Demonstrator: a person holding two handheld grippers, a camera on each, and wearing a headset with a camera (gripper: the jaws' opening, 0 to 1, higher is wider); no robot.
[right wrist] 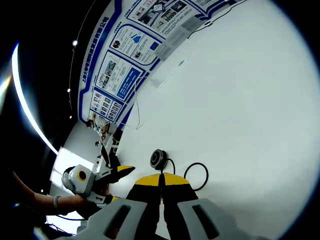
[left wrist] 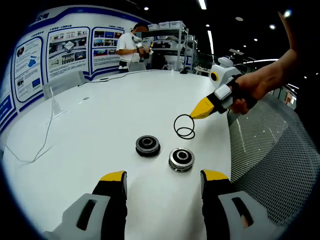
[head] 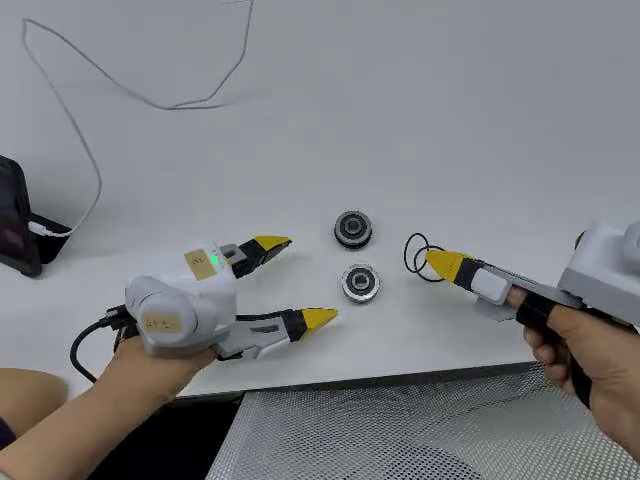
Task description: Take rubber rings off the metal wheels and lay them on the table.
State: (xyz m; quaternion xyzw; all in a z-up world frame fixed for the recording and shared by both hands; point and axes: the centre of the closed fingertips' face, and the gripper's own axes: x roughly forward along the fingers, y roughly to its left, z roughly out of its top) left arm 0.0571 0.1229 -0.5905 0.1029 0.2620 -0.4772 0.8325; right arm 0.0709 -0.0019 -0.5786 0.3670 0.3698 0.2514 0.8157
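**One gripper wide open, one closed beside the rings**

The left hand [head: 150,365] holds the left gripper [head: 296,280] low over the white table [head: 450,120]. It points at the shiny wheel [head: 360,282]. Its two yellow tips are spread far apart, and nothing is between them. In the left gripper view, this gripper [left wrist: 165,177] has the shiny wheel [left wrist: 181,159] just ahead of the gap.

The right hand [head: 580,345] holds the right gripper [head: 445,263] on the other side of the shiny wheel. It is tipped down toward the table. Its jaws are pressed together into one yellow point. The point touches the edge of the rubber rings [head: 420,255]. It is too small to tell if a ring is nipped between the jaws. In the right gripper view, the closed tips [right wrist: 160,180] sit right by one ring [right wrist: 197,176].

The rubber rings are two thin black loops. They lie flat on the table, one partly over the other, near the shiny wheel and between it and the right gripper.

The shiny wheel lies flat, and its rim is bare silver metal. The dark wheel [head: 353,229] lies just beyond it, close but not touching. It looks black around its edge.
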